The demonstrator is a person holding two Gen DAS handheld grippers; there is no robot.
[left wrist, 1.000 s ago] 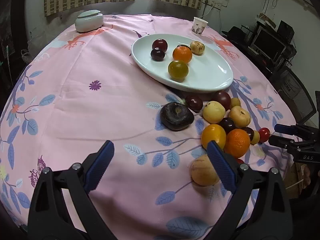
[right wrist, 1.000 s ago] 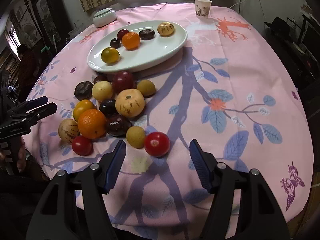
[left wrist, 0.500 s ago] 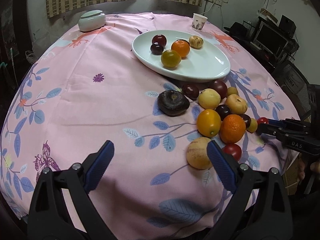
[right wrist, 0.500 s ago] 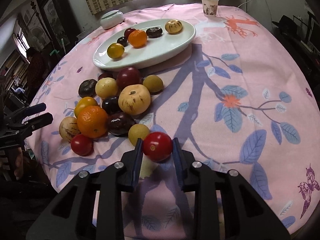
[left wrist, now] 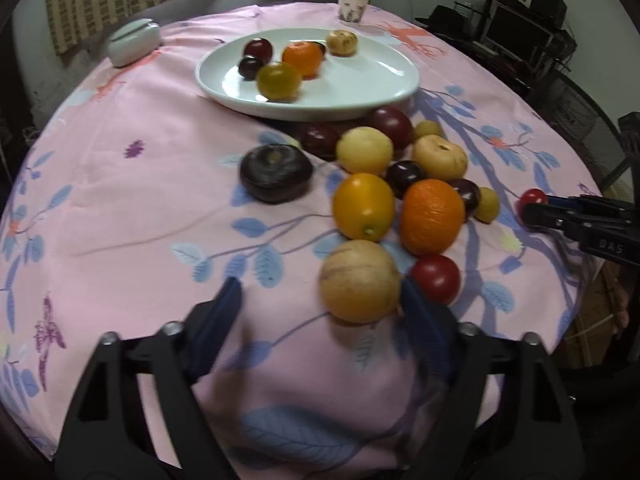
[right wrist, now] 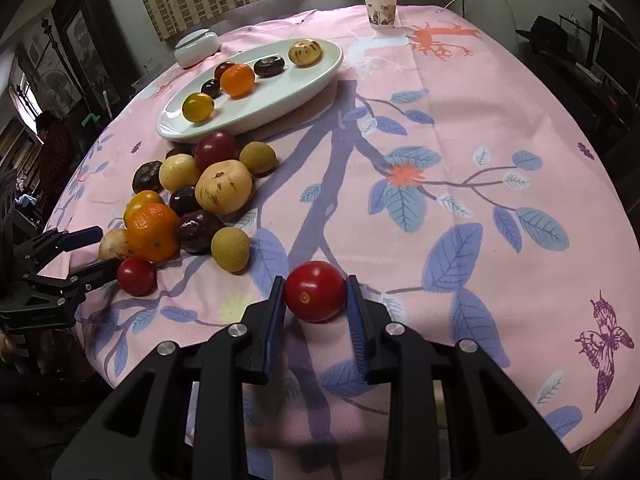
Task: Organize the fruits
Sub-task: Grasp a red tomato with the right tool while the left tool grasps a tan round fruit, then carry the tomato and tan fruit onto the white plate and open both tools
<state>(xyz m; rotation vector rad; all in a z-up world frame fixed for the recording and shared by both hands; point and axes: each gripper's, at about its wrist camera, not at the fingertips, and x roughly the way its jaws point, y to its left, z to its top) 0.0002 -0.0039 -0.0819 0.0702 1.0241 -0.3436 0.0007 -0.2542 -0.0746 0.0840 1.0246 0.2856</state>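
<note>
Five fruits lie on the white oval plate (right wrist: 320, 68); a dozen-odd remain beyond both jaws; the right gripper (right wrist: 316, 300) has its jaws clamped on a small red tomato (right wrist: 315, 297); the left gripper (left wrist: 320, 312) has its jaws closing, apparently around a tan round fruit (left wrist: 360, 280).

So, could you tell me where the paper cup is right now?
The paper cup stands at the table's far edge in the right wrist view, beyond the white plate and to its right.

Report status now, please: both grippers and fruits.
Right gripper shut on red tomato. Left gripper closing around tan fruit. Plate path clear.

Right claw (right wrist: 316, 300) clamped on a red cherry tomato (right wrist: 315, 297) at lower centre; heaped fruit (right wrist: 224, 188) and white oval plate (right wrist: 320, 68) toward upper left.
</note>
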